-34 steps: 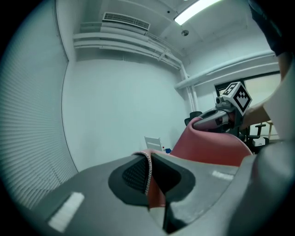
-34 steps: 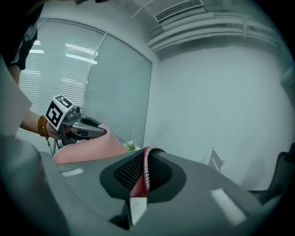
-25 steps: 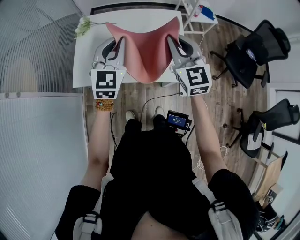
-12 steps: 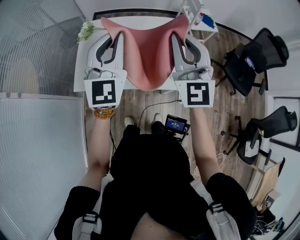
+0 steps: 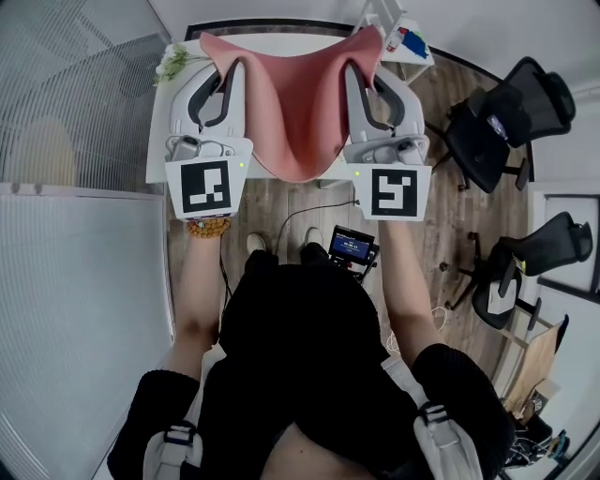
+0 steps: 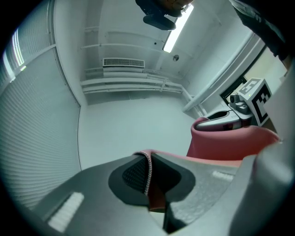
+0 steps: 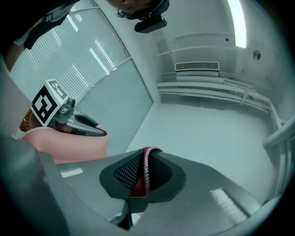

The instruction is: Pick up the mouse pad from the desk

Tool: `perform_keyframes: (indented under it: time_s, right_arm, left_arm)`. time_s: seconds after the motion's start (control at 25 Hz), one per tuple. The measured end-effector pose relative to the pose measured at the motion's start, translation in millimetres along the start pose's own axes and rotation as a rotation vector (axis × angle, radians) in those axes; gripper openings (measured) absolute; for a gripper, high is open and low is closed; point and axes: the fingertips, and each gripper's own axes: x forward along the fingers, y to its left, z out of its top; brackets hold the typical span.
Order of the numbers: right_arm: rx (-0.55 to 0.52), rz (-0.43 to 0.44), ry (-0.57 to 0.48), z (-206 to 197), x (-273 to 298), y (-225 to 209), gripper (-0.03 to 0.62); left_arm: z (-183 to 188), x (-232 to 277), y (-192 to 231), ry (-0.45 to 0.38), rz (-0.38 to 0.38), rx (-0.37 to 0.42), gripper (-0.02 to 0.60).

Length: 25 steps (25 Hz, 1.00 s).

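Note:
A pink mouse pad point(image 5: 298, 103) hangs in the air above the white desk point(image 5: 161, 122), sagging in a deep U between my two grippers. My left gripper point(image 5: 221, 58) is shut on the pad's left edge, whose stitched border point(image 6: 148, 171) stands pinched between the jaws in the left gripper view. My right gripper point(image 5: 367, 49) is shut on the pad's right edge point(image 7: 144, 171), shown the same way in the right gripper view. Both gripper views point up at the ceiling; each shows the other gripper and a fold of the pink pad point(image 6: 230, 143) point(image 7: 69, 145).
A small bunch of white flowers point(image 5: 172, 62) lies at the desk's back left corner. A white shelf unit point(image 5: 394, 28) stands at the back right. Two black office chairs point(image 5: 502, 117) point(image 5: 525, 262) stand on the wooden floor to the right. A frosted glass partition point(image 5: 75, 187) runs along the left.
Both grippers have risen toward the camera with the pad, lifting it higher off the desk; its top corners now reach the desk's far edge in the head view.

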Motion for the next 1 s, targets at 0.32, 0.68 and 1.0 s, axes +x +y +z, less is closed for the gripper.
perform_keyframes:
  time_s: [0.32, 0.68, 1.0]
  right_arm:
    - [-0.016, -0.008, 0.006, -3.7, -1.9, 1.2, 0.038]
    - [-0.013, -0.013, 0.011, -5.2, -2.5, 0.3, 0.037]
    - [-0.015, -0.02, 0.018, -9.0, -3.4, 2.2, 0.037]
  left_arm:
    - [-1.8, 0.1, -2.4, -0.004, 0.0, 0.014, 0.015]
    - [-1.9, 0.1, -3.9, 0.0, 0.003, 0.024, 0.015]
    - [-5.3, -0.5, -5.4, 0.008, 0.0, 0.025, 0.015]
